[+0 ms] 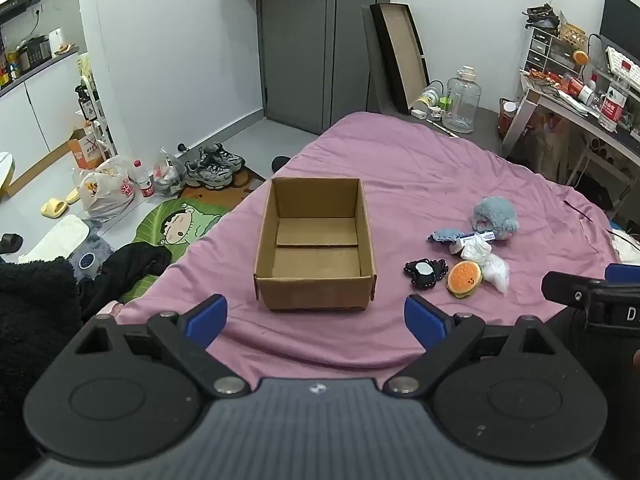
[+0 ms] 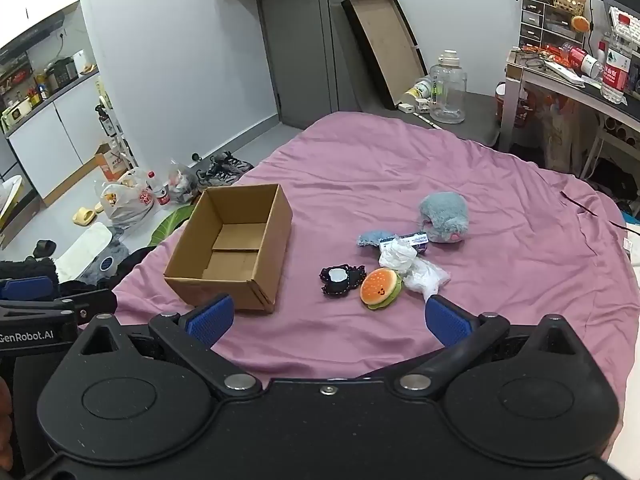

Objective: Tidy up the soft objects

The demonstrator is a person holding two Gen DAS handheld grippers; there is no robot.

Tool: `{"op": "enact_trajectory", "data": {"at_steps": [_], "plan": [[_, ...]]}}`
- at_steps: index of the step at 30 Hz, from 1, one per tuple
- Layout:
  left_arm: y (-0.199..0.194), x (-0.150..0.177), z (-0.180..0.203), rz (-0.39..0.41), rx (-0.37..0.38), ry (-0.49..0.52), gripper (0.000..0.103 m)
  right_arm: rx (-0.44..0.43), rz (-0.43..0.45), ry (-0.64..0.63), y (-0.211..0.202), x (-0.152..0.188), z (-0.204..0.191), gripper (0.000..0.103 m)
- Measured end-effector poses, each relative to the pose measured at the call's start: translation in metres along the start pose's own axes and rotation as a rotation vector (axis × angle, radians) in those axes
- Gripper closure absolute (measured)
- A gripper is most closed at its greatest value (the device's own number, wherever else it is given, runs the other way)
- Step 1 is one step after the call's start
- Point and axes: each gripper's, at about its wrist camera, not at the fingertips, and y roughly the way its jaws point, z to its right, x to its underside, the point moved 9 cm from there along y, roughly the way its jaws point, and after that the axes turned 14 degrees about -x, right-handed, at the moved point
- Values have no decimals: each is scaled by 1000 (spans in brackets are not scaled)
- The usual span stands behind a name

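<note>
Cardboard box (image 1: 316, 246) on pink bed (image 1: 420, 168), open side up, nothing inside, flaps folded flat on the floor of it. Soft things clustered right of box, well apart from it: burger plush (image 1: 464, 279) nearest, black plush (image 1: 425, 273) with white patch just left of burger, crumpled clear plastic bag (image 1: 490, 264) touching burger's far right side, grey plush (image 1: 496, 218) farthest, small grey-blue piece (image 1: 444, 235) left of it, with a small printed packet (image 1: 476, 237) between grey plush and bag. Left gripper (image 1: 316, 318) hanging over near edge of bed, angled down toward box, jaws spread wide, blue pads either side of box's near wall, holding nothing, touching nothing. Right gripper (image 2: 328, 318) likewise over near edge, jaws spread to their widest, bare, burger and bag just beyond right pad, box (image 2: 232, 248) off to far left. Each gripper's side showing at the edge of the other's view. Beyond bed: grey door, water jug (image 1: 462, 100) on floor, cluttered table (image 1: 576, 108) far right, shoes (image 1: 214, 166) and bags on floor far left.
</note>
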Motion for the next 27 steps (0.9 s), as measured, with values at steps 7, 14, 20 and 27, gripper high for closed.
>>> {"op": "enact_trajectory", "data": {"at_steps": [7, 14, 20, 27], "plan": [[-1, 1, -1, 5, -11, 4, 8, -2, 3, 9, -2, 2, 3, 0], [-3, 1, 0, 0, 4, 4, 8, -4, 7, 13, -9, 1, 3, 0], [-5, 0, 0, -2, 6, -7, 8, -8, 12, 21, -8, 4, 12, 0], [-7, 0, 4, 4, 9, -1, 8, -6, 13, 30, -11, 3, 15, 0]]}}
